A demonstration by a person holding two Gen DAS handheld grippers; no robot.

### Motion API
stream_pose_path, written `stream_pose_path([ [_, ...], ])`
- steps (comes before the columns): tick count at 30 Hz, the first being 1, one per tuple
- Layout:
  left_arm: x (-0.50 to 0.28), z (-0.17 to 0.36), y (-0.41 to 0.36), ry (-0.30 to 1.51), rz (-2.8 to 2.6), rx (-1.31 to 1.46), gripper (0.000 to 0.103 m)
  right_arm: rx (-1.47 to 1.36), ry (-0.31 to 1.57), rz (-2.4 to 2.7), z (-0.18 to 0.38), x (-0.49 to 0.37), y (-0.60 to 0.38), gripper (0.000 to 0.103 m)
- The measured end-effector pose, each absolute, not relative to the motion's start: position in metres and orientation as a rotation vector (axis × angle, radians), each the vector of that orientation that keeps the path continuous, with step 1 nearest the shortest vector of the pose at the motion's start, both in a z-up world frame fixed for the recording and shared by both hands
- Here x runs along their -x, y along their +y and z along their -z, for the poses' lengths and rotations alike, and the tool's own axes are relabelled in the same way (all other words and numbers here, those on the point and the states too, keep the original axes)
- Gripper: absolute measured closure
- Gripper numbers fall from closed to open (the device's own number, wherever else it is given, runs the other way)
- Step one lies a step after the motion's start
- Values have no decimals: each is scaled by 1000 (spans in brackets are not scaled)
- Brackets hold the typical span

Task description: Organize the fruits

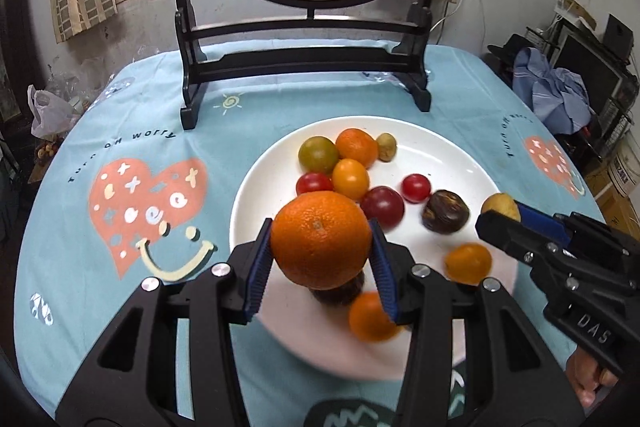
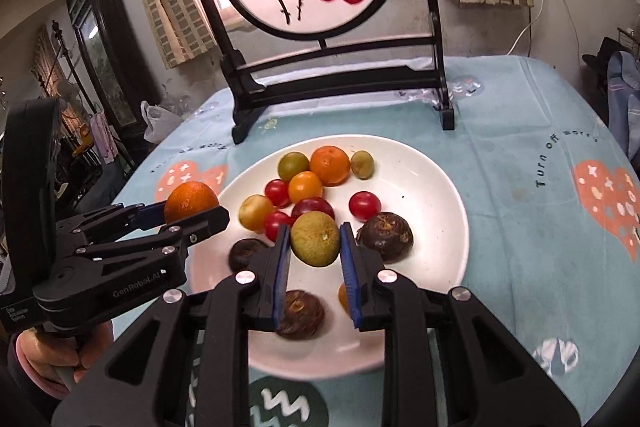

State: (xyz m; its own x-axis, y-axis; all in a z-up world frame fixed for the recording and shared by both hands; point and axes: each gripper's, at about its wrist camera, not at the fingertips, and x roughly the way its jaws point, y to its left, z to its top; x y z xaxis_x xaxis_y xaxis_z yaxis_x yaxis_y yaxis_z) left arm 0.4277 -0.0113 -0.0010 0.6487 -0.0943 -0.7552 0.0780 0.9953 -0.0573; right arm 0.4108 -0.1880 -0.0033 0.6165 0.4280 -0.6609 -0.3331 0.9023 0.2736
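My left gripper is shut on a large orange and holds it above the near left part of the white plate; it also shows in the right wrist view. My right gripper is shut on a small yellow-brown fruit above the plate; that fruit shows in the left wrist view. The plate holds several small fruits: cherry tomatoes, small oranges, a green one and dark brown ones.
A black wooden stand with a round painted screen stands on the table behind the plate. The table has a light blue cloth with heart prints. Clutter and furniture surround the table.
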Motion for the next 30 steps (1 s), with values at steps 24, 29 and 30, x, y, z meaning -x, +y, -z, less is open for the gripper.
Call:
stream_pose_path([
  [24,-386,-32,-15,705,-8,-88,6,-45,792,-430,-3,-383,-190,40],
  [29,-325,-54,-16,671,38,-90,2,-16,767,-459,-23,-327,-196,37],
  [30,-309,-55,-16,667,50,-87,2,-12,766,-460,-24,-313,-198,25],
])
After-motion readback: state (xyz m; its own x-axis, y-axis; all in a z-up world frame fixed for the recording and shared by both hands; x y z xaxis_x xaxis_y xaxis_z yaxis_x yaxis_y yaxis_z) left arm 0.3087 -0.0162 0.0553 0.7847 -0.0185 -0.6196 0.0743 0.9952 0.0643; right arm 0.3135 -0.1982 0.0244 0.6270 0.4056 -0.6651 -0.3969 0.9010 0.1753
